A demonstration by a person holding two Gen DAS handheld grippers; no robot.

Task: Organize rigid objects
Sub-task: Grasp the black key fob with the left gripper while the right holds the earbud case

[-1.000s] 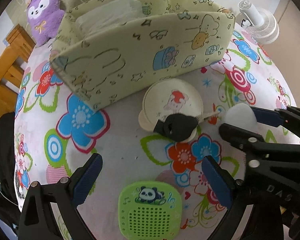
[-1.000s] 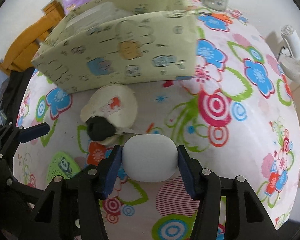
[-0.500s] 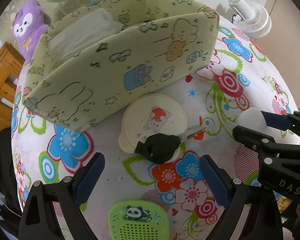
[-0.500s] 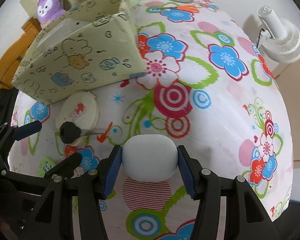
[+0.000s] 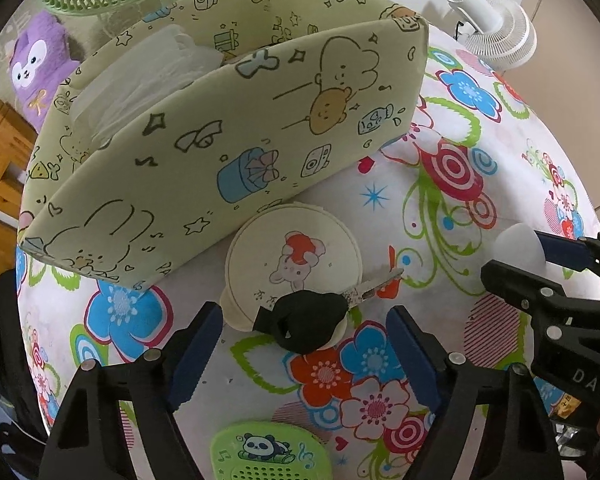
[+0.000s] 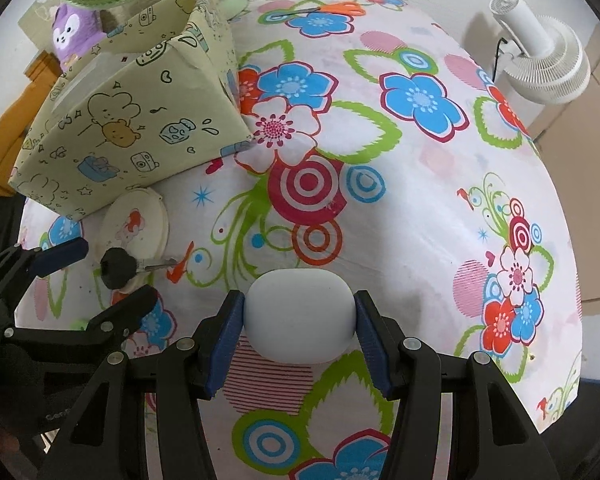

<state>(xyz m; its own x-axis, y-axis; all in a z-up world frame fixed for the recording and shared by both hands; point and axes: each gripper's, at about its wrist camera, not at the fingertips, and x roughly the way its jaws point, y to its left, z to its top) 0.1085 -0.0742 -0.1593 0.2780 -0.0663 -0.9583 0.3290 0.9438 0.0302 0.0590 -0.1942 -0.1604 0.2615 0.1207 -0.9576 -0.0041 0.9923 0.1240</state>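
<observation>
The right gripper [image 6: 300, 320] clenches the white case [image 6: 300, 316], ready to carry to the box [image 5: 220, 140] at ten o'clock. The left gripper [image 5: 304, 340] is closing around the black key [image 5: 304, 320], pads not yet touching.

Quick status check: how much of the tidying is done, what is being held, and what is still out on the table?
Done: nothing that I can confirm; the patterned storage box shows only white packets. In hand: the right tongs are clamped on the white case. The left tongs are closing around the black-headed key, pads not yet touching. Left: the round cartoon lid under the key and the green panda gadget.
</observation>
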